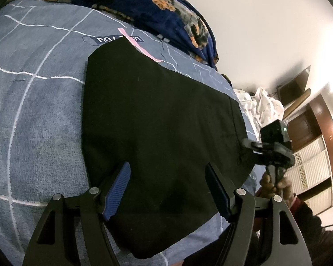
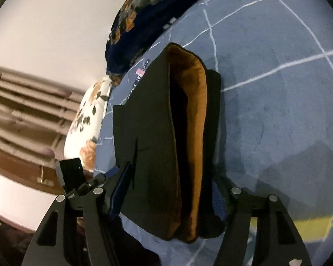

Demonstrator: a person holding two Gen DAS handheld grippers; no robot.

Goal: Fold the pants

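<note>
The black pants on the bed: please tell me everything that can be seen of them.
The black pants lie folded on the blue-grey bed cover, in a flat, roughly rectangular stack. The right wrist view shows the layered edge, where an orange-brown inner lining appears between the black layers. The fabric looks thick and matte. The left claw is open above one end; the right claw is open around the stack's edge. Actual contact cannot be confirmed.

Dim indoor light; glare blows out the right edge of the left view. Heavy fisheye bending, dark vignetted corners, slight background blur.
</note>
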